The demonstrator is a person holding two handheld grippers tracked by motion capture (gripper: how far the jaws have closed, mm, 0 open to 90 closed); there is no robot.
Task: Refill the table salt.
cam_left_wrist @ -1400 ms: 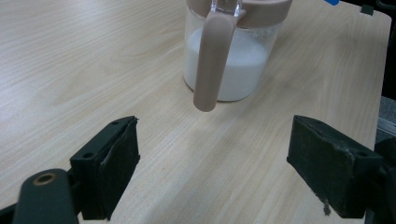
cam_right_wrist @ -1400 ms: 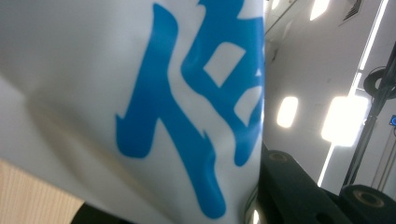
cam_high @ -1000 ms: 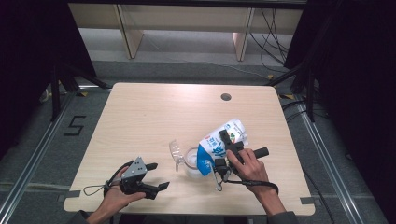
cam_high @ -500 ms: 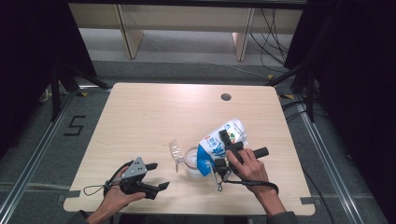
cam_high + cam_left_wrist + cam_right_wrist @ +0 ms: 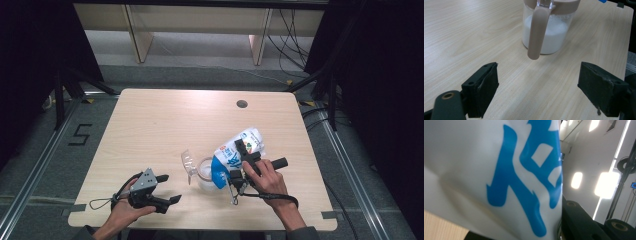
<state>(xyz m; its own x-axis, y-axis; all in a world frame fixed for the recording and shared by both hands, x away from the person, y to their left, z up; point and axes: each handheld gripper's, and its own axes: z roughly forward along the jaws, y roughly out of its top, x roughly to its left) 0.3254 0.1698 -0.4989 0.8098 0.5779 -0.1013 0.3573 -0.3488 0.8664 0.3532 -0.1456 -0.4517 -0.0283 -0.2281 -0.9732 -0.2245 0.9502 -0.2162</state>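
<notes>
High view: we see the right gripper [image 5: 244,161] clamped on a tilted milk bag [image 5: 235,156] over a jug [image 5: 204,170]; the left gripper [image 5: 169,189] gapes empty.

Pale wood grain is seen on the counter [image 5: 165,125]. Beside the clear jug [image 5: 548,27] with its beige handle and white contents, a white bag [image 5: 486,170] printed in bright blue is shown.

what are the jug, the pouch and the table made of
Jug: clear body, plastic or glass, white liquid visible through it; matte tan plastic-looking handle.
Pouch: soft glossy white film with blue print, creased, probably plastic.
Table: pale wood-grain top, smooth; possibly laminate.
</notes>
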